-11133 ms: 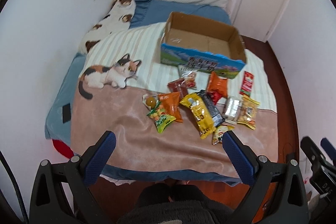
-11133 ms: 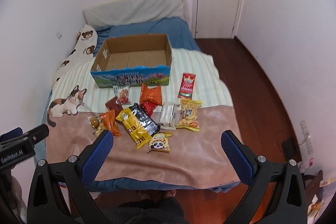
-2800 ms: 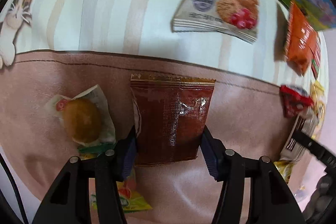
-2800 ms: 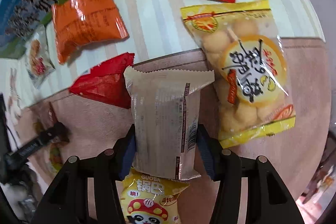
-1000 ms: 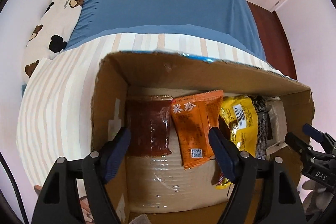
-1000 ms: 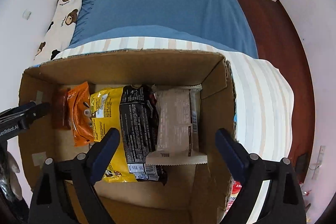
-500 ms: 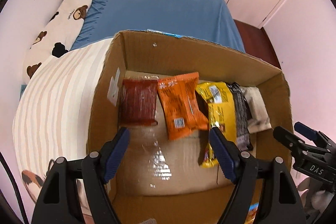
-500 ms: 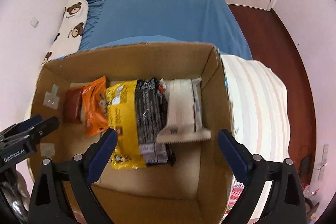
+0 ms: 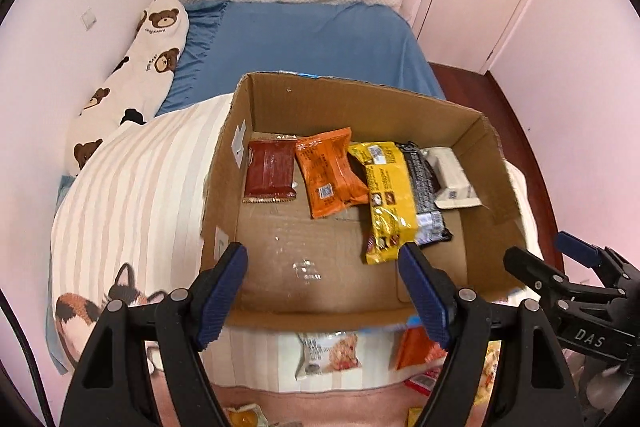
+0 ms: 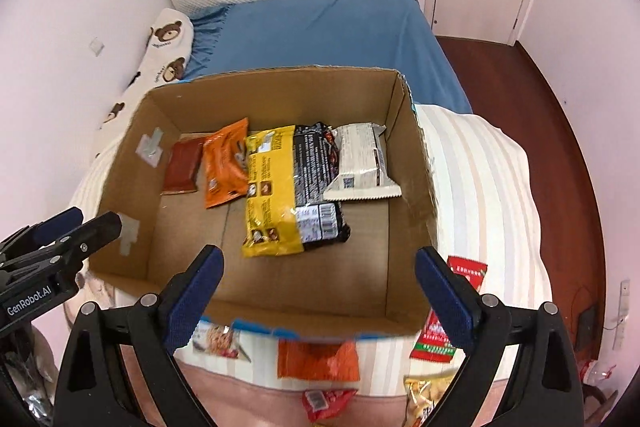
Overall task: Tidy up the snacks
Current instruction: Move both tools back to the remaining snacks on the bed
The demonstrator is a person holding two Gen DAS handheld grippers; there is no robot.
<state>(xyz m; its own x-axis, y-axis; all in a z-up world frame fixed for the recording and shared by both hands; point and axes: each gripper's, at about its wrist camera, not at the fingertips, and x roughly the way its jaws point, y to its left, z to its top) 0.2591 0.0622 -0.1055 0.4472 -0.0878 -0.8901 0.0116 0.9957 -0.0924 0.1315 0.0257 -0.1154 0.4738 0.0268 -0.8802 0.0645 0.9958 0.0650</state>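
Left wrist: box (image 9: 472, 239), loose snacks (bed (image 9: 320, 35))

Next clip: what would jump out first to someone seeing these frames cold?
The open cardboard box on the striped bedspread, with five snack packets lined up along its far wall: dark red, orange, yellow, black and white. Both tongs, left and right, hang open and empty near its front edge, where more packets lie outside, such as an orange pack.
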